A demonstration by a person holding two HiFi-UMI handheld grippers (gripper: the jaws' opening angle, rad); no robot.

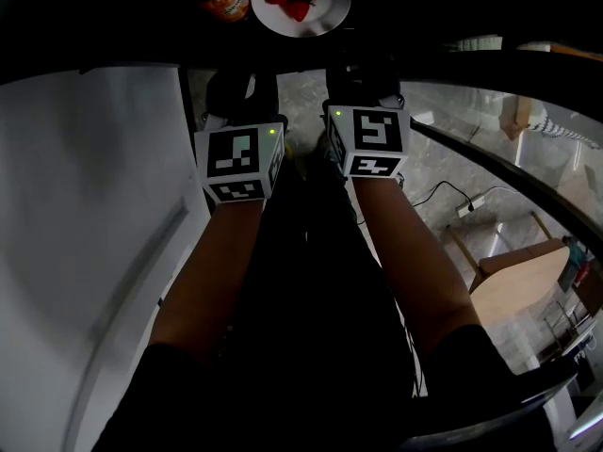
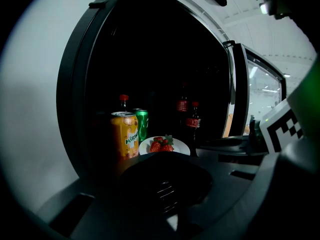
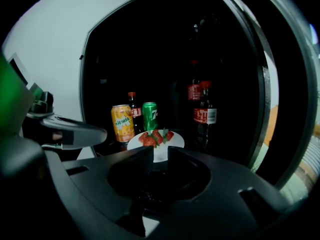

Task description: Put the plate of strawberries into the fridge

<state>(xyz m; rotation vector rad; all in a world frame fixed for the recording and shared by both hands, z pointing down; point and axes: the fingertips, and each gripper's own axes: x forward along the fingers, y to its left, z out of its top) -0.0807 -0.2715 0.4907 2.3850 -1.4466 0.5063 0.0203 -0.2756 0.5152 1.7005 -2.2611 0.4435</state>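
Observation:
A white plate (image 3: 159,143) with red strawberries (image 3: 153,137) rests on a dark shelf inside the open fridge. The head view shows this plate (image 1: 301,0) at the top, just beyond both grippers. My left gripper (image 2: 165,156) hangs in front of the shelf with its jaws together and nothing between them. A short way before the plate's near rim, my right gripper (image 3: 157,154) has a narrow gap between its jaws and holds nothing. In the head view, the left gripper (image 1: 240,92) and right gripper (image 1: 363,75) hang side by side below the plate.
An orange can (image 3: 121,123), a green can (image 3: 150,116) and cola bottles (image 3: 205,115) stand around the plate. The glass fridge door (image 2: 241,96) stands open on the right. A white panel (image 1: 94,215) runs along the left. Floor, a cable and wooden furniture (image 1: 518,281) lie to the right.

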